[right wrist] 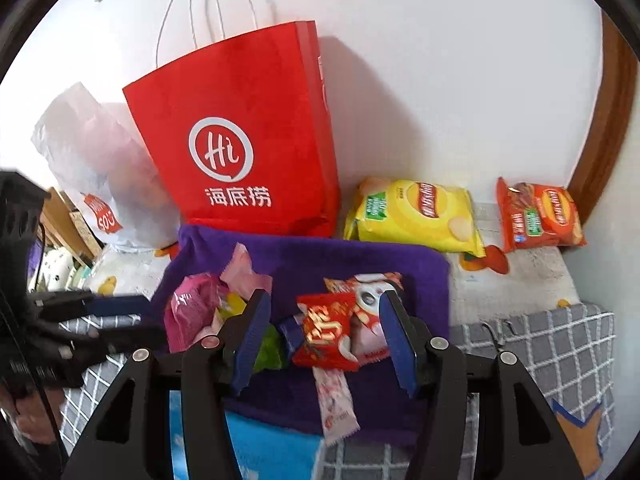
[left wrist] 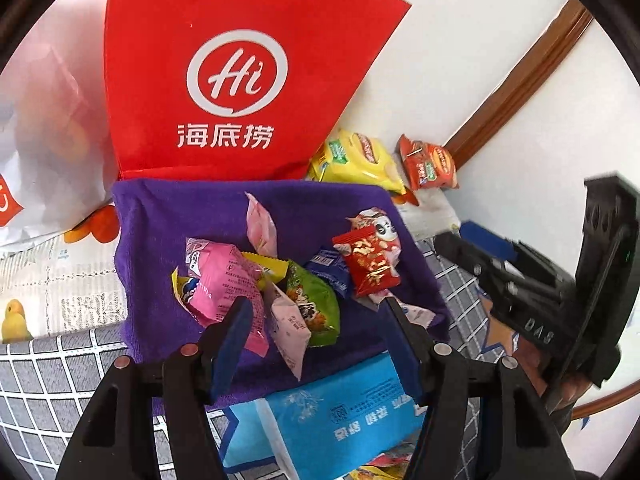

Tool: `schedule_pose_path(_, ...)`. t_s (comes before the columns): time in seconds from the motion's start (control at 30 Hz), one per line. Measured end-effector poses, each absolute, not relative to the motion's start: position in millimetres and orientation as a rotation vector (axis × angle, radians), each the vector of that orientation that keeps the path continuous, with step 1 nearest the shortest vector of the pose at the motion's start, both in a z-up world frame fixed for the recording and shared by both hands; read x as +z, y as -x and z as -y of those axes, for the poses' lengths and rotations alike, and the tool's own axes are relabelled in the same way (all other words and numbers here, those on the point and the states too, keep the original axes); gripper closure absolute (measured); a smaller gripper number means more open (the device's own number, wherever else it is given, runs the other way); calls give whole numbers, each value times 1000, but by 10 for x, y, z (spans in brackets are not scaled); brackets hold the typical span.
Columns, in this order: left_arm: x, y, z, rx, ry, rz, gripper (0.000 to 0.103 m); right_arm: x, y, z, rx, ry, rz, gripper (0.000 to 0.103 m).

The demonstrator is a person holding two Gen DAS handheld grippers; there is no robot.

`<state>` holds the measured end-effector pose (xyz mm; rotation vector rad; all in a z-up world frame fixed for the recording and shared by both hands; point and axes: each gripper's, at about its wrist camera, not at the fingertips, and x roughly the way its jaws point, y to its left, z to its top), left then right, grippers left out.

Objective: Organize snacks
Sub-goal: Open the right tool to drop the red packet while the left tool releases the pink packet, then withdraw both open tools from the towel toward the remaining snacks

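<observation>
**Both grippers hover open over the snack pile on the purple cloth**

Left gripper (left wrist: 320,312), seen from its own wrist camera, has its blue-padded jaws spread wide with nothing between them, poised above the near side of the purple cloth (left wrist: 160,216). On that cloth lies a heap of small snacks: a pink packet (left wrist: 224,280) at the cloth's left, a green packet (left wrist: 316,300) beside it toward the middle, a pale pink sachet (left wrist: 260,224) nearer the far edge, and a red packet (left wrist: 370,264) at the right, resting partly on a panda-print packet (left wrist: 380,224). Behind the cloth stands a red paper bag (left wrist: 240,60); a yellow chip bag (left wrist: 360,160) and an orange chip bag (left wrist: 430,166) lie beyond the cloth's far right corner. A blue tissue pack (left wrist: 340,412) touches the cloth's near edge. The right gripper (left wrist: 520,276) shows to the right of the cloth.

From the right wrist camera, the right gripper (right wrist: 324,332) is likewise spread wide and empty, its jaws flanking the red packet (right wrist: 326,332) on the purple cloth (right wrist: 420,272) without touching it. The red paper bag (right wrist: 240,120) rises behind the cloth, a white plastic bag (right wrist: 88,168) to its left, the yellow chip bag (right wrist: 416,212) and orange chip bag (right wrist: 540,216) to its right. The left gripper (right wrist: 120,320) reaches in at the cloth's left edge, jaws apart.
</observation>
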<state>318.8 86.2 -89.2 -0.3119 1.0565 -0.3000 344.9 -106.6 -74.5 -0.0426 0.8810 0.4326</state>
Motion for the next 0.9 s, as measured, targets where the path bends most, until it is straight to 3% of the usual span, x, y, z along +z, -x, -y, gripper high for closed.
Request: schedule_pose_path(0.9, -110, -2611, -559, -403, 179, -865, 40, -764, -2242, 1966, 323, -15, -978, 47)
